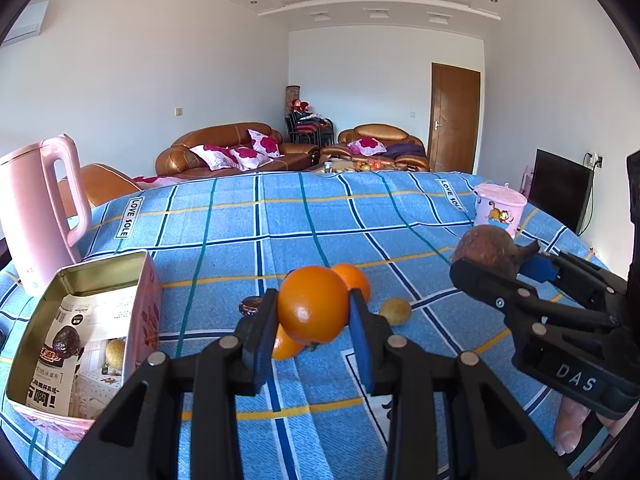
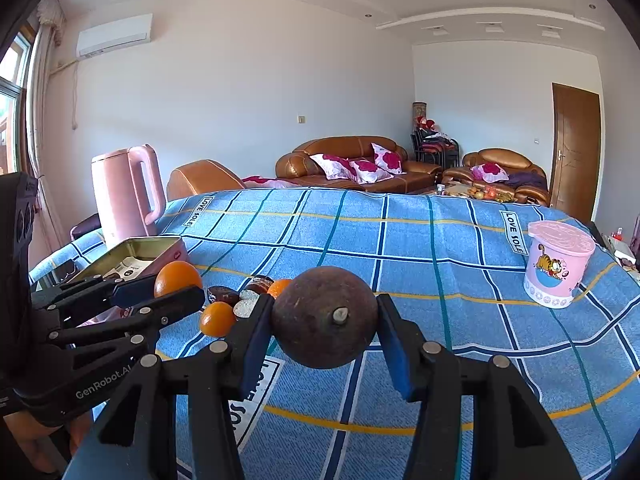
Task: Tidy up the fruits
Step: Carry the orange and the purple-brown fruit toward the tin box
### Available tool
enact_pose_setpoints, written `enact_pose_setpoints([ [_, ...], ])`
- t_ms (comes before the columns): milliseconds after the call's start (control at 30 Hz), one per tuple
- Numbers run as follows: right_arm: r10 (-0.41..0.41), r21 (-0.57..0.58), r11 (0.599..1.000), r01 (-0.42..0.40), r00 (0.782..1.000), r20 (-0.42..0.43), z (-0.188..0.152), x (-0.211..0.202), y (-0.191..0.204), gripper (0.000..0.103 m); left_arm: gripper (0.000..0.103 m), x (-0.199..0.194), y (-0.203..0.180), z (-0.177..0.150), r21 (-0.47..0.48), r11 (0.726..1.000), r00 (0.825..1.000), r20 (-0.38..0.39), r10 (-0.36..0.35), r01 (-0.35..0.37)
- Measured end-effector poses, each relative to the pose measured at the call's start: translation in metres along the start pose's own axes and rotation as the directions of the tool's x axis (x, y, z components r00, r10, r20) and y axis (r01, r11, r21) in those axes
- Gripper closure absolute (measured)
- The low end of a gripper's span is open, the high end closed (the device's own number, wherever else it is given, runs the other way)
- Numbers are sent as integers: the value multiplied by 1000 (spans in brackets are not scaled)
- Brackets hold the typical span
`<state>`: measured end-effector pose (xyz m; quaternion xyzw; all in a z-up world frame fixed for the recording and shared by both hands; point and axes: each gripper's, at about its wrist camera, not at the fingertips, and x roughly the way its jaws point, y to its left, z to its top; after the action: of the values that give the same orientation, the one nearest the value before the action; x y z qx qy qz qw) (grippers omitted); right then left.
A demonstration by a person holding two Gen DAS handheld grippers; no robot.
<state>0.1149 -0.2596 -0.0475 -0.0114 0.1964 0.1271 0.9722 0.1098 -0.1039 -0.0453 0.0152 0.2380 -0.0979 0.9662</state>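
Gripping an orange [image 1: 313, 304] between its blue pads, the left tool [image 1: 314, 320] holds the fruit clear above a tabletop [image 1: 280, 220] covered in a blue checked cloth, as seen from the left wrist. Two more oranges [image 1: 354, 280] show behind and below the held one, with a small yellow-green fruit [image 1: 395, 311] just to the right on the cloth and a dark round piece [image 1: 250, 305] to the left. An open tin box [image 1: 92, 280] sits at the left edge, a pink kettle [image 1: 40, 208] behind it. At right, the right tool [image 1: 496, 276] is closed on a brown round fruit [image 1: 486, 246], with a pink tub [image 1: 500, 208] beyond.

From the right wrist, the right tool [image 2: 325, 328] clamps the brown round fruit [image 2: 325, 318] on both sides, stem end toward the camera, above the cloth. At left, the left tool [image 2: 176, 292] carries its orange [image 2: 178, 278] near the tin box [image 2: 136, 252]. One loose orange [image 2: 217, 319] lies on the cloth beside dark pieces [image 2: 224, 295]. The pink tub [image 2: 558, 264] stands at right, well apart from the fruit.
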Motion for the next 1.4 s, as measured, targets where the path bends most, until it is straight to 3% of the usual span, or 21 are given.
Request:
enact_pose_setpoints([
  [967, -16, -37, 999, 20, 995, 101, -1, -20, 7, 50, 67, -18, -2, -2, 9, 999, 992, 113, 49, -50],
  [1167, -20, -36, 999, 25, 992, 122, 1, -23, 6, 50, 67, -24, -3, -2, 35, 995, 984, 154, 87, -93],
  [1400, 20, -31, 999, -17, 994, 111, 9, -20, 17, 50, 67, -33, 12, 0, 27, 994, 982, 157, 104, -110],
])
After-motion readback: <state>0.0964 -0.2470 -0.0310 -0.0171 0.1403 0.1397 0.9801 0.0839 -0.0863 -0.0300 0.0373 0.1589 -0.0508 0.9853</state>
